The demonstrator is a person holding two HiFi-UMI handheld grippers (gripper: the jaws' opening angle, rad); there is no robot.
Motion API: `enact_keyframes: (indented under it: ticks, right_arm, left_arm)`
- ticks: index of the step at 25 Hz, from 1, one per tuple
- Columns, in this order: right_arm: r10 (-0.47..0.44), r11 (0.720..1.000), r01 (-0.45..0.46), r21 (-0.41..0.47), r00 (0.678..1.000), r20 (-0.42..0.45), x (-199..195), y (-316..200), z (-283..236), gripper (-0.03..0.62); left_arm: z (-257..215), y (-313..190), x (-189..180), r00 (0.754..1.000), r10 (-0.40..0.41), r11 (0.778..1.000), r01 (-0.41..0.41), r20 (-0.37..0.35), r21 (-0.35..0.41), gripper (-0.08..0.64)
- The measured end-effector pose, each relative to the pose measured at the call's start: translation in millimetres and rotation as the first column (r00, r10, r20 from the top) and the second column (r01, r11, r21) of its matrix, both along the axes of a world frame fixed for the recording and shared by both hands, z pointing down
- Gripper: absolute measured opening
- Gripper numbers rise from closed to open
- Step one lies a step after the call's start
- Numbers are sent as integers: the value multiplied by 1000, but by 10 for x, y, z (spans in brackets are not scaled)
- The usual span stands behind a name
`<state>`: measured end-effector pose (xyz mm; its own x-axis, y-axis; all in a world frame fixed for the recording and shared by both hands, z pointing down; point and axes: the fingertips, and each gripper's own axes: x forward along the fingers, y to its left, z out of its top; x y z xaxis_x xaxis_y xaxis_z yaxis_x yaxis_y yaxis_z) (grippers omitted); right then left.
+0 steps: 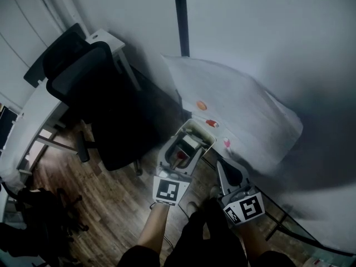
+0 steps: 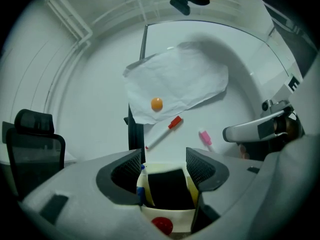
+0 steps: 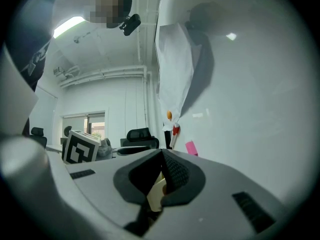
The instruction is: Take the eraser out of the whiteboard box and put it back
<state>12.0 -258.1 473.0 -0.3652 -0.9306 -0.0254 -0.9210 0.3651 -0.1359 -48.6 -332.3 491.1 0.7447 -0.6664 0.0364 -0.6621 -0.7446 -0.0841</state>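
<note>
Left gripper (image 2: pixel 164 156) better placed for the pick: jaws spread wide, flanking the cream whiteboard box (image 2: pixel 167 215), pressing on nothing. Black eraser (image 2: pixel 169 186) standing inside that box, straight ahead and low at 6 o'clock in the left gripper view, between the two pads and just beyond them, broad face toward the camera, width running 9 to 3 o'clock across the gap. Right gripper (image 3: pixel 161 154) at the box's 4 o'clock in the head view, jaws drawn together at the tips, cream sliver behind them, pinched or not unclear. Probably next: ease forward, then close on the eraser's sides.
</note>
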Motion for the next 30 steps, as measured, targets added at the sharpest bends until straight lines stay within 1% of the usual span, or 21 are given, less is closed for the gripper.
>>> enact_keyframes:
  ticks: [8, 12, 15, 19, 21, 23, 27, 30]
  right_arm:
    - [1, 1000, -1, -7, 1000, -2, 13, 6, 11, 3]
    - [-1, 1000, 1, -2, 1000, -2, 20, -5, -14, 3]
    - [-7, 1000, 7, 16, 1000, -4, 15, -23, -104, 3]
    - [-21, 998, 22, 54, 1000, -8, -14, -37, -325, 3]
    - [-32, 996, 33, 82, 999, -11, -41, -41, -462, 3]
    - [-42, 993, 43, 113, 999, -13, -68, -33, -607, 3]
    - [-62, 983, 64, 173, 998, -19, -122, 1, -908, 3]
    - [-77, 973, 82, 214, 997, -29, -174, 81, -1121, 3]
  left_arm:
    - [9, 12, 2, 1000, 2, 1000, -2, -9, -20, 259]
    - [-25, 36, 5, 1000, 21, 1000, -21, -13, -15, 259]
    - [-152, 58, -7, 999, 22, 999, -23, -42, -34, 258]
    - [-412, 108, -33, 998, 42, 999, -42, -52, -11, 253]
    - [-574, 158, -58, 997, 43, 999, -44, -71, -8, 231]
    - [-728, 227, -88, 997, 38, 999, -37, -72, 13, 204]
    - [-1047, 395, -150, 997, 14, 999, -10, -77, 49, 100]
    - [-1283, 551, -203, 996, -8, 995, 17, -86, 96, 45]
